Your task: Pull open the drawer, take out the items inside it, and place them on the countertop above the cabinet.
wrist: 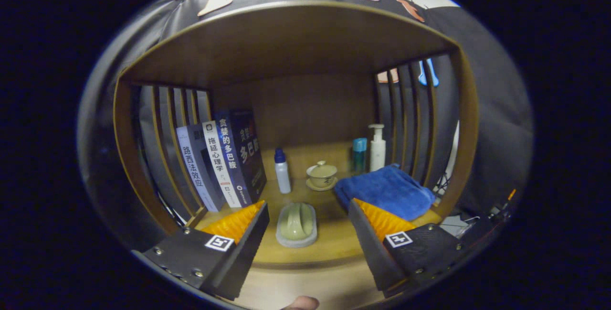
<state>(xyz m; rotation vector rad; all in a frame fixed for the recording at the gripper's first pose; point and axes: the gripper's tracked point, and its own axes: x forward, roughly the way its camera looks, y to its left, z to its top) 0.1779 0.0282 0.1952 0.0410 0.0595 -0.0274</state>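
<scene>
Hovering spread wide before the countertop (334, 245), the gripper (305, 224) grasps nothing.

Its two fingers (243, 226) stand well apart, touching no object. Between them and just ahead lies a pale green holder on a grey tray (296, 224), resting on the wooden surface. Beyond it stand a small white bottle with a blue cap (282, 171) and a lidded cup on a saucer (321, 176). Ahead of the right finger lies a folded blue towel (386, 190); ahead of the left finger, upright books (222, 162). Whether the drawer is open cannot be told.
</scene>
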